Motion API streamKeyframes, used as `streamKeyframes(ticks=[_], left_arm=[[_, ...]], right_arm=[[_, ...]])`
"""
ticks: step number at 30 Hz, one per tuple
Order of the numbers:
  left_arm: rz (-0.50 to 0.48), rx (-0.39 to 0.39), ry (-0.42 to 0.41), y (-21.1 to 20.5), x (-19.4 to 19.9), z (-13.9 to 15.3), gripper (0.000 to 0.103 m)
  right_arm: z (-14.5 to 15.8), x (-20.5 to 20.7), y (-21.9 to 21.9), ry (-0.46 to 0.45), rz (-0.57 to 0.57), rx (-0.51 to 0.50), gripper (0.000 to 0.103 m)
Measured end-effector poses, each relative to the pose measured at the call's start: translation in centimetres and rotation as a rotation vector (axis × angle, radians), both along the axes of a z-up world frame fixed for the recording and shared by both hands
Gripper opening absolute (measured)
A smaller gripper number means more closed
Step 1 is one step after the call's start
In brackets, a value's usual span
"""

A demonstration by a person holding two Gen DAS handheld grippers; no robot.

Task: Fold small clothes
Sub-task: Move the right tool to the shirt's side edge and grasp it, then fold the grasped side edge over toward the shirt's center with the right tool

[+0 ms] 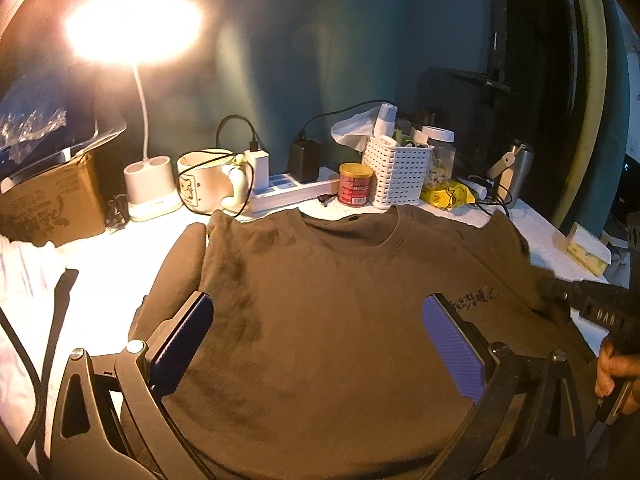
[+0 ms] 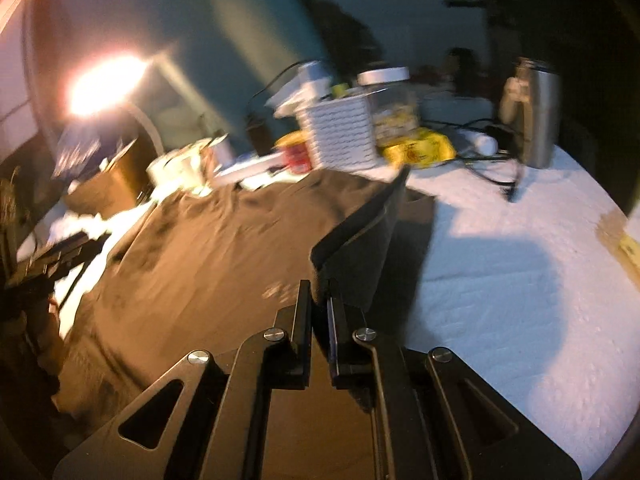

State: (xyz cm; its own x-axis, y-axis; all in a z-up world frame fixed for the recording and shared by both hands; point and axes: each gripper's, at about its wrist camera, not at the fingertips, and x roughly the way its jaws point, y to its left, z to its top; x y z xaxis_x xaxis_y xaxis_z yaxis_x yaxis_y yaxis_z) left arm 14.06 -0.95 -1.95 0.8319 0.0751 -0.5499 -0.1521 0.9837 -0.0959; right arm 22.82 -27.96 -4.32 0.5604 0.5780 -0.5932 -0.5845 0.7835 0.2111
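Observation:
A brown T-shirt (image 1: 340,300) lies flat on the white table, collar toward the back, its left sleeve folded in along the body. My left gripper (image 1: 316,320) is open, its blue-padded fingers spread wide just above the shirt's chest. In the blurred right wrist view my right gripper (image 2: 320,300) is shut on the T-shirt's right sleeve (image 2: 360,248) and holds that cloth lifted off the table, over the shirt's body (image 2: 200,248). The right gripper also shows at the right edge of the left wrist view (image 1: 592,304).
Along the back stand a lit desk lamp (image 1: 150,184), a mug (image 1: 206,180), a power strip (image 1: 292,192), a red can (image 1: 354,184), a white basket (image 1: 398,172), a jar and a steel flask (image 2: 538,116). A cardboard box (image 1: 52,204) stands at the left. White table surface (image 2: 500,264) lies right of the shirt.

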Motion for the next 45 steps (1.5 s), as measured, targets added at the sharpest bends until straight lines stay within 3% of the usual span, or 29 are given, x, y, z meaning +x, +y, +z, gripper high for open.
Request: streamKeyframes(ticks=[8,15,19,23,28,33,42,43,44,45], left_arm=[[0.000,-0.012,0.005,0.5,-1.3,-0.3,0.103],[-0.006,-0.026,0.013,1.2,-2.0,-0.6,0.103],[-0.012,-0.036,0.014,1.5,-2.3,-0.7,0.103],[-0.013,-0.043,0.014,1.7,-2.4,-0.8,0.103],[-0.021,-0.047,0.018,1.8,-1.8,-1.0,0.103],[-0.013,-0.048,0.024,2.2,-0.8,-1.1,0.103],[-0.012,-0.057,0.060,2.6,1.0,-1.9,0.103],[-0.020,-0.054,0.062,2.4,1.0,-2.0,0.103],[-0.025,-0.052,0.063,2.2,1.0,-2.0,0.103],[-0.031,-0.052,0.065,2.1,1.0,-2.1,0.103]], right_arm=[[-2.6,-1.8,4.2,0.066,0.095,-0.180,0.010],[-3.0,-3.3,5.3,0.108,0.136,-0.208,0.040],[-2.7,-4.2,5.4,0.116,0.146,-0.199,0.040],[-1.4,-3.7,3.9,0.104,0.085,-0.156,0.040],[0.0,-0.7,0.6,0.106,-0.049,-0.130,0.040],[-0.6,2.6,-1.6,0.133,-0.135,-0.154,0.040],[-3.3,1.2,-0.1,0.168,-0.084,-0.246,0.042],[-3.5,0.6,0.1,0.158,-0.090,-0.257,0.046],[-3.7,-0.1,0.5,0.152,-0.078,-0.274,0.064],[-3.9,-0.5,0.8,0.147,-0.066,-0.287,0.075]])
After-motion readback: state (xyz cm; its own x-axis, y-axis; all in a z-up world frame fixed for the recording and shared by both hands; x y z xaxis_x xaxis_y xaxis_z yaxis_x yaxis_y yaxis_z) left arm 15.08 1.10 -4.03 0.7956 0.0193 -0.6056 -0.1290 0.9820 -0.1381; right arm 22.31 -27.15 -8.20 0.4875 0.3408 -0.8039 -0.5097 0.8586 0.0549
